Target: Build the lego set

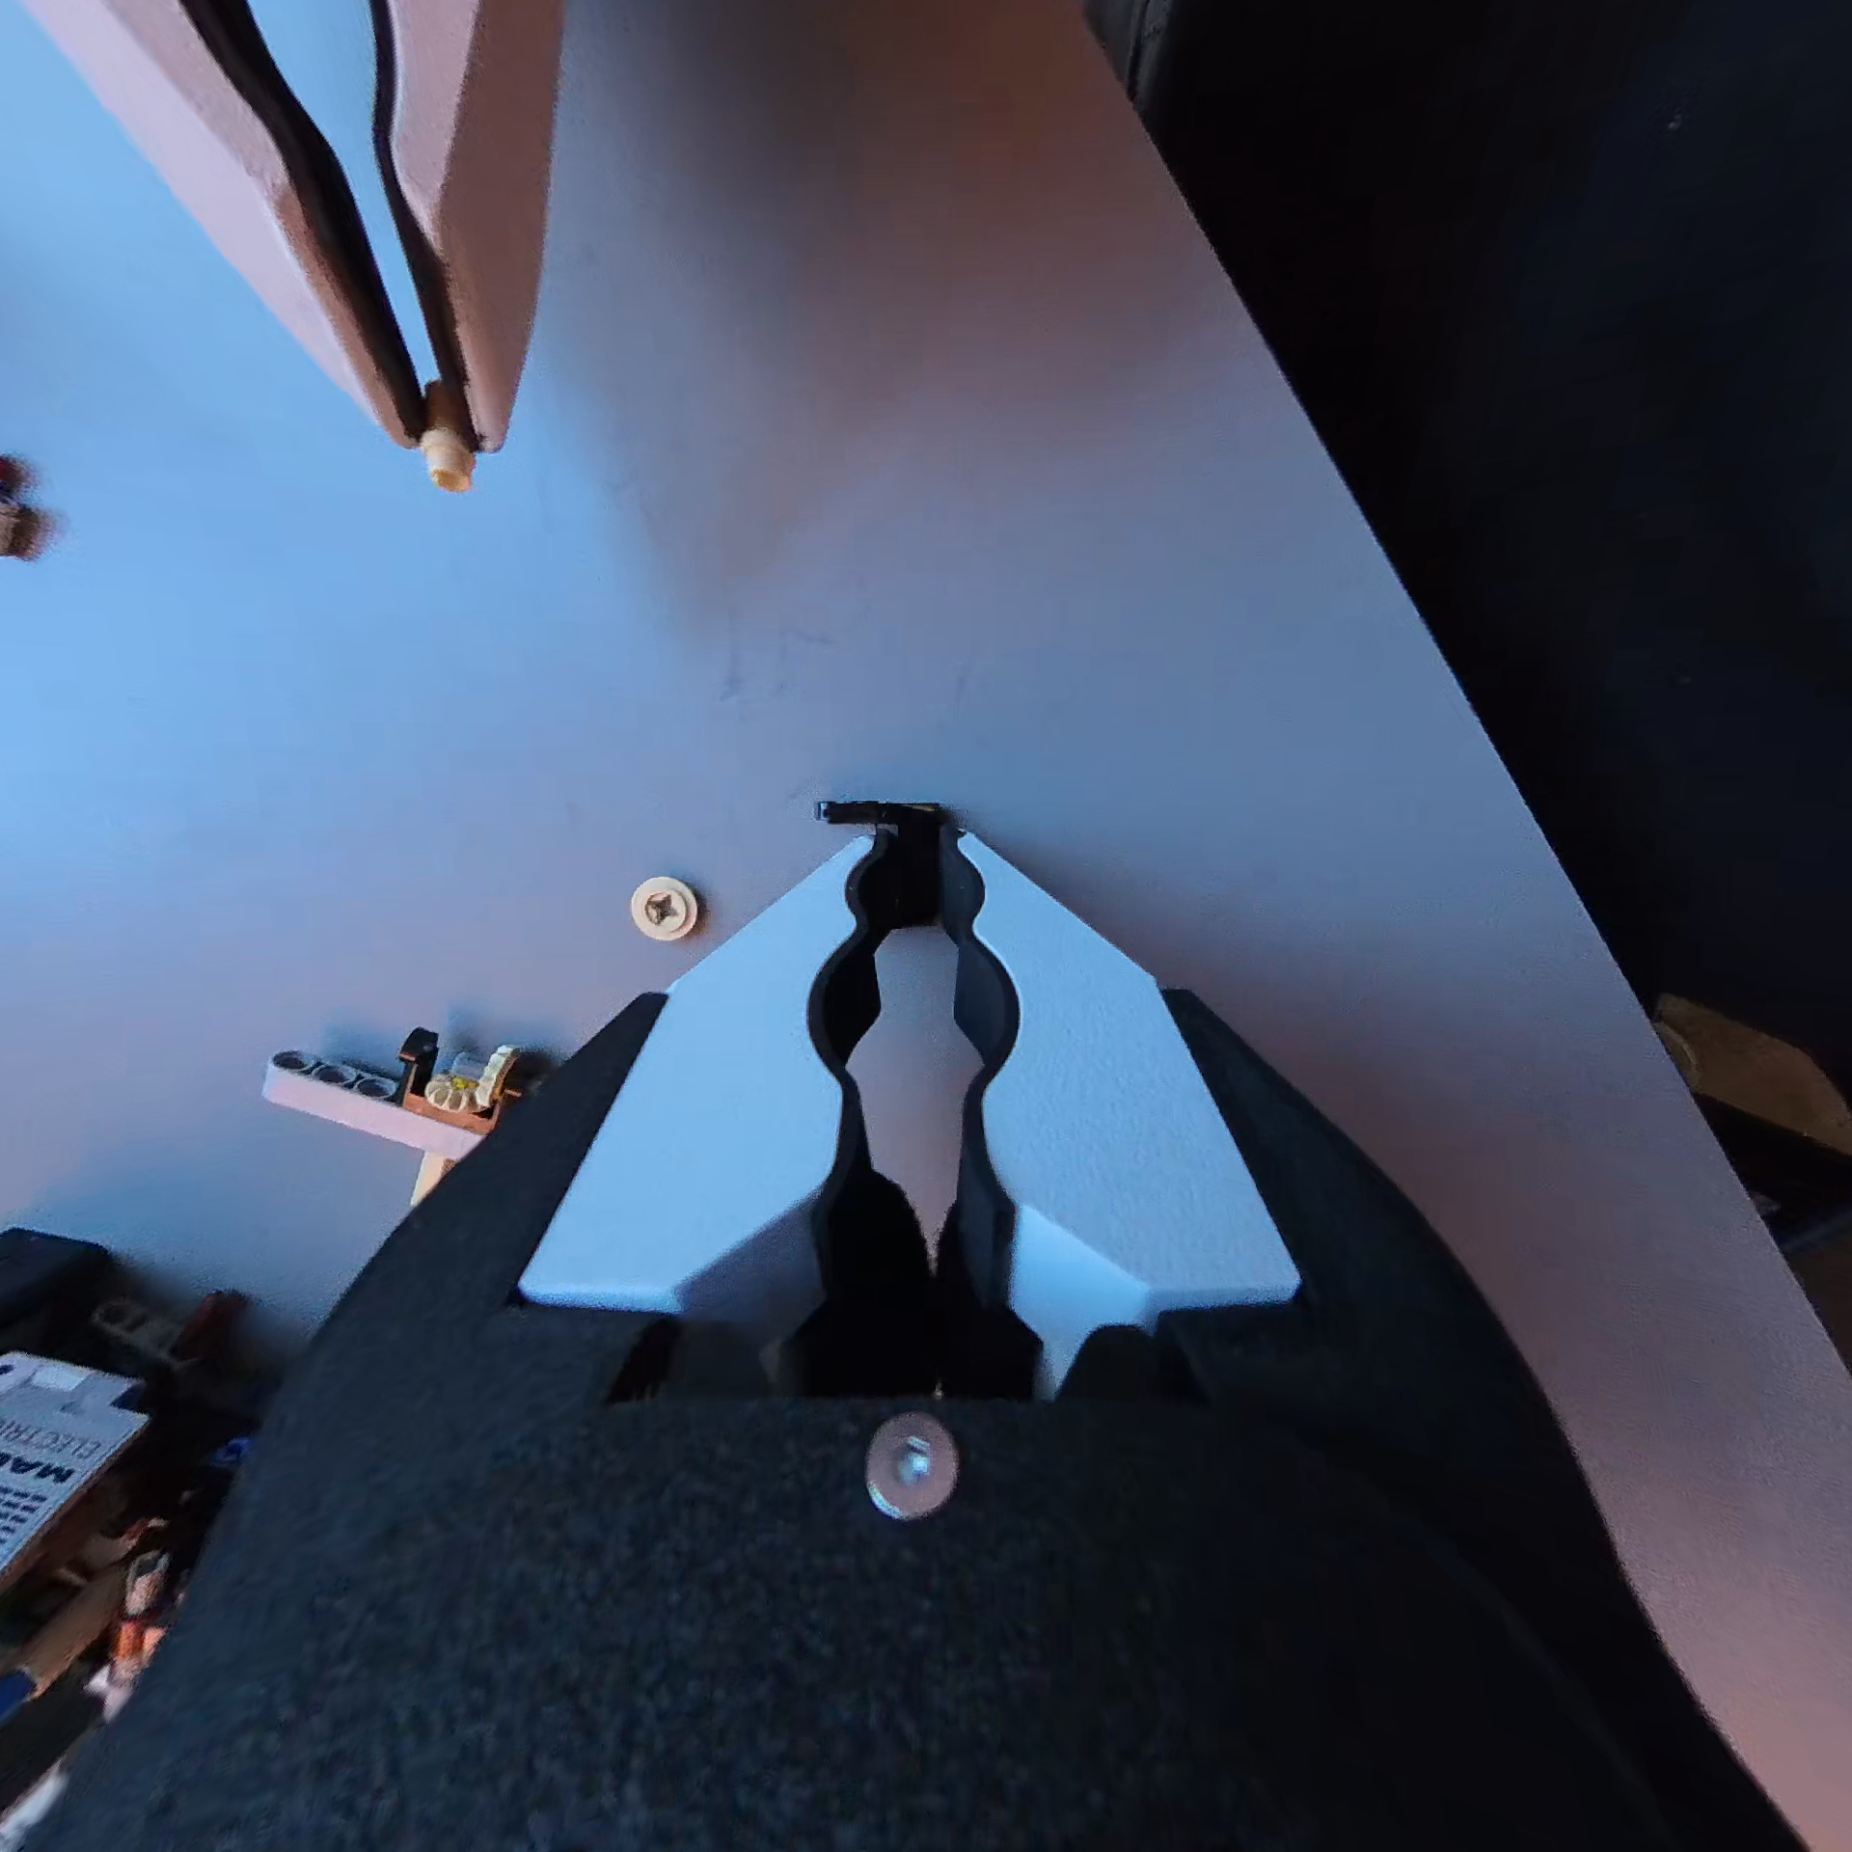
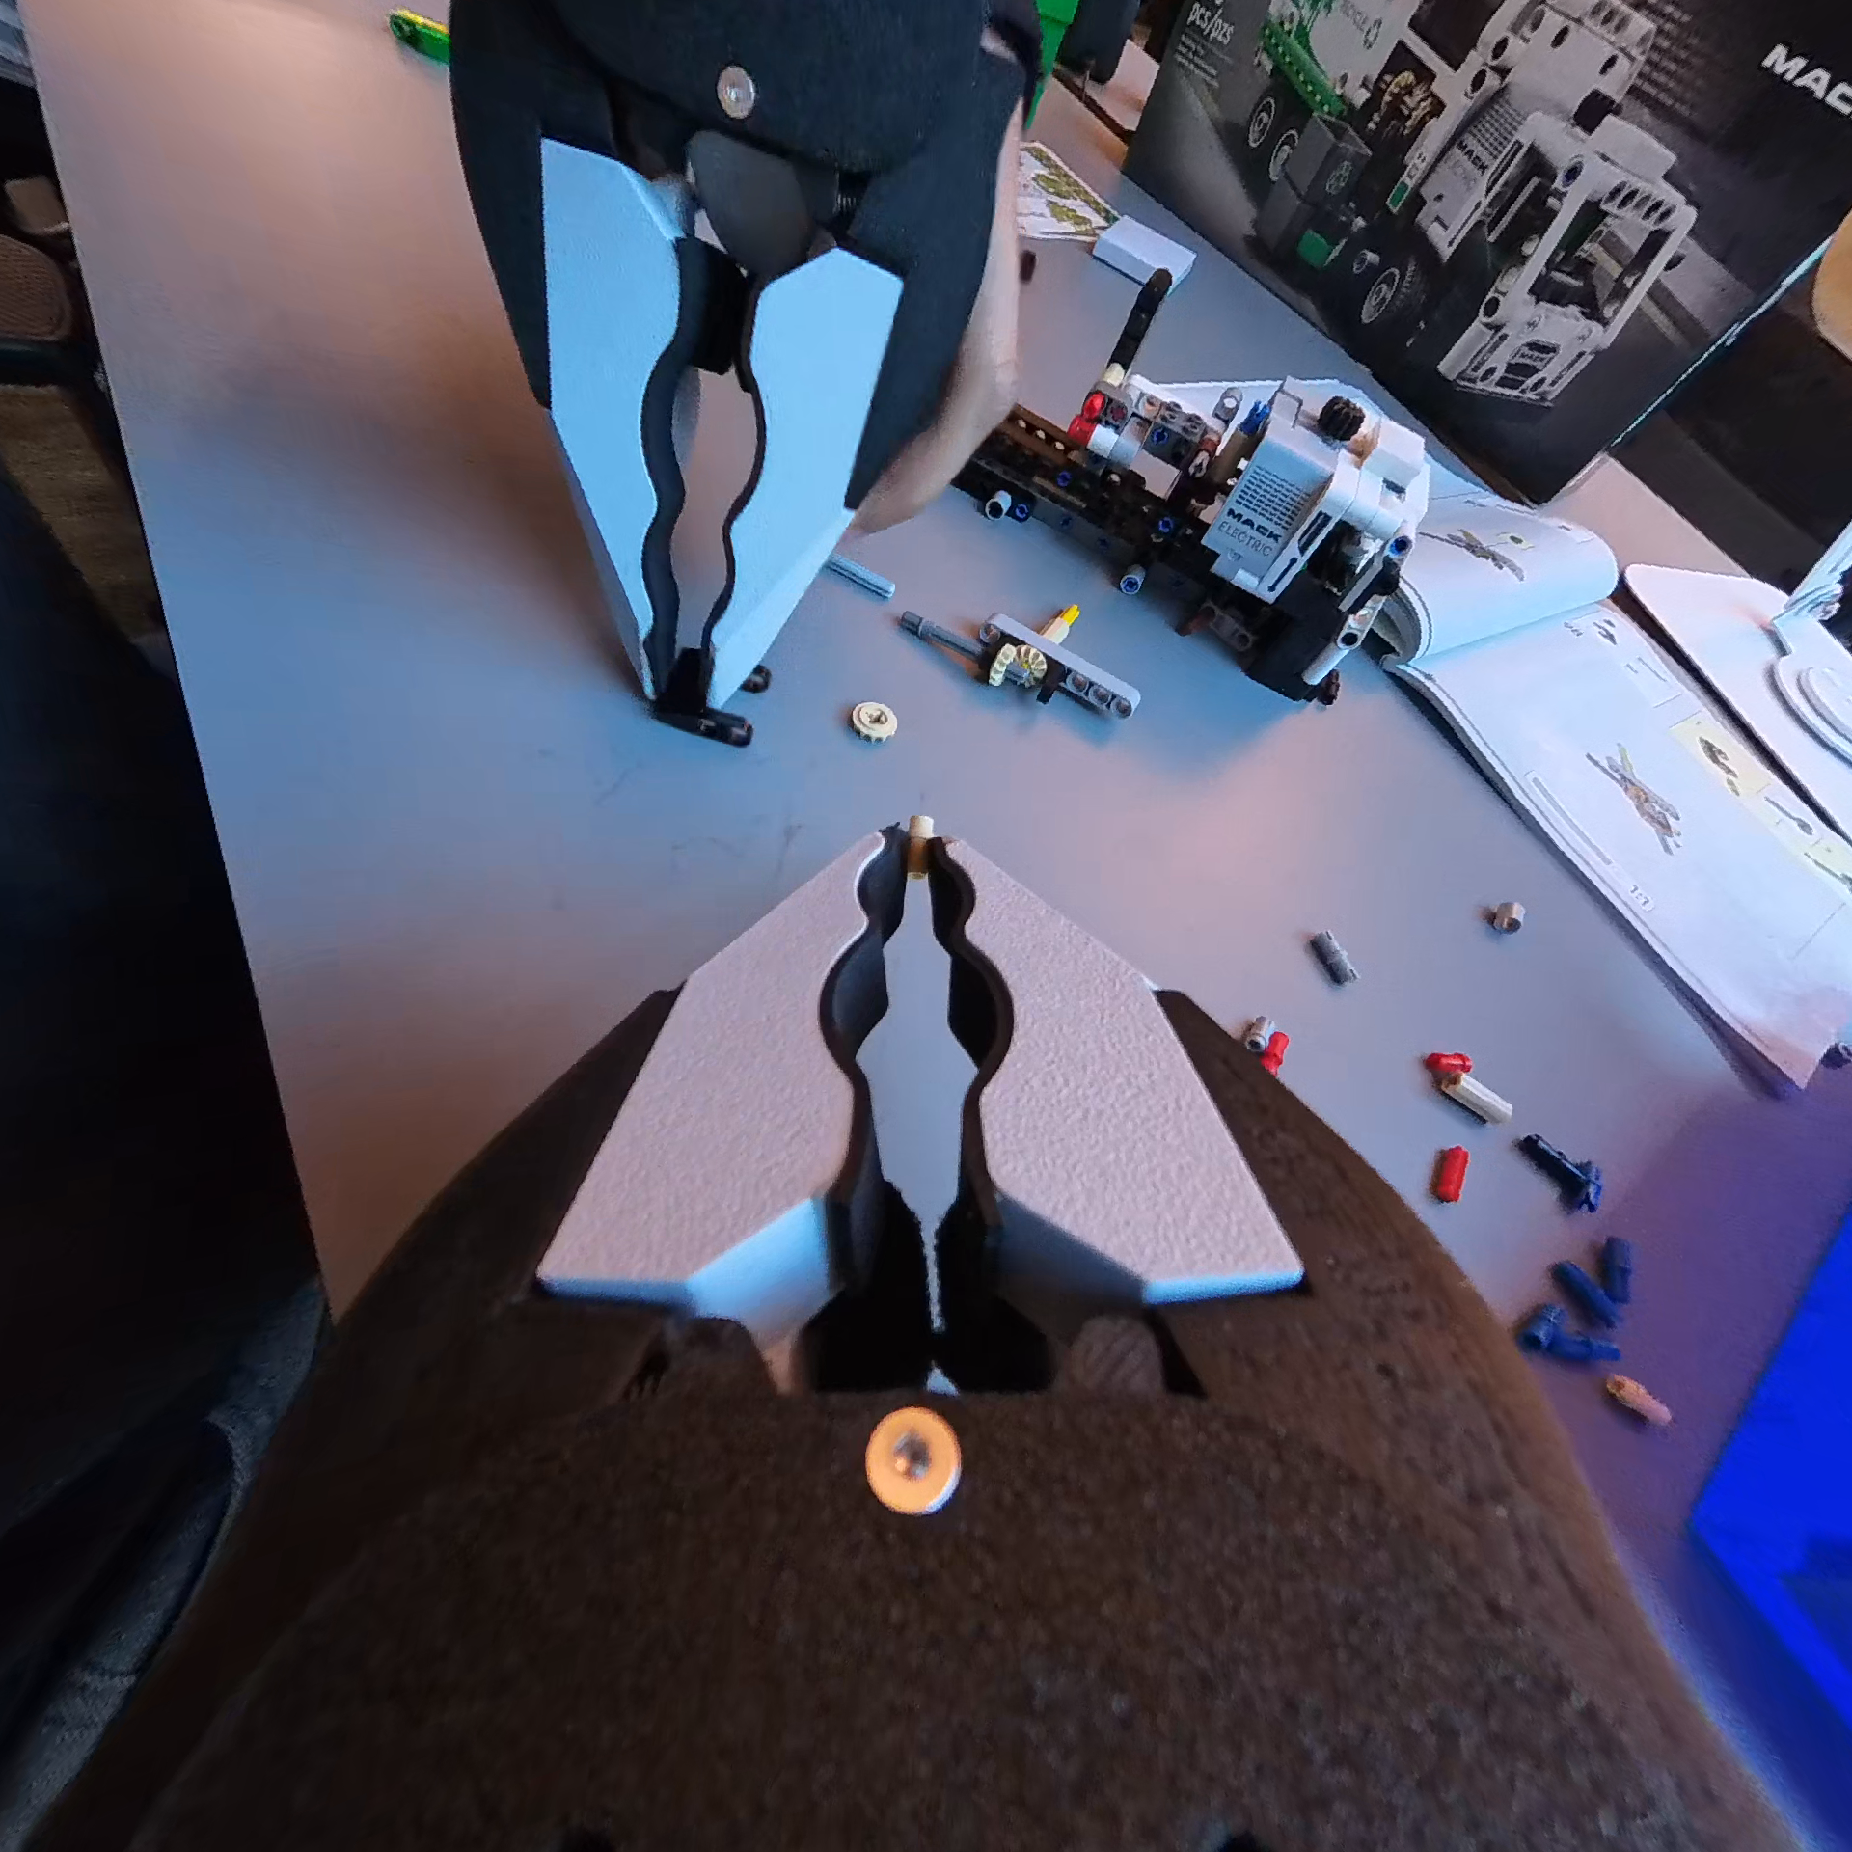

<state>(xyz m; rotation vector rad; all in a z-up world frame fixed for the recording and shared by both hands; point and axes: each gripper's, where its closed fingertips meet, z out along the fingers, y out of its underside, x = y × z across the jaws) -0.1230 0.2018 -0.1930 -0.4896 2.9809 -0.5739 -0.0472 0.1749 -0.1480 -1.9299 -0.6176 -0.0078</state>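
On the grey table (image 2: 421,902) we are working with two grippers at once. We are holding the left gripper (image 1: 912,837) with its tips down at the table surface, its fingers (image 1: 762,1052) pinched nearly together on a small black connector piece (image 1: 897,852); one arm of that piece is sticking out sideways just past the tips, lying on or just over the table. In the right wrist view the same left gripper (image 2: 691,691) is standing almost upright, and the black piece is poking out beneath it against the table.

We are keeping the right gripper (image 2: 917,847) closed down on a small tan peg (image 2: 918,842), gripped at the very tips with its end jutting forward; from the left wrist view that peg (image 1: 448,451) is hanging clear above the table.

Just beside the left gripper a tan round gear (image 2: 874,720) is lying flat on the table. Near it a grey beam assembly (image 2: 1042,671) with a tan gear and a yellow pin is resting. Behind that the partly built white and black truck (image 2: 1273,521) is sitting, next to an open instruction booklet (image 2: 1603,762) and in front of the set's box (image 2: 1453,200). Off to the right, loose red pins (image 2: 1450,1173), blue pins (image 2: 1583,1293) and a grey bush (image 2: 1333,957) are scattered well apart from both grippers.
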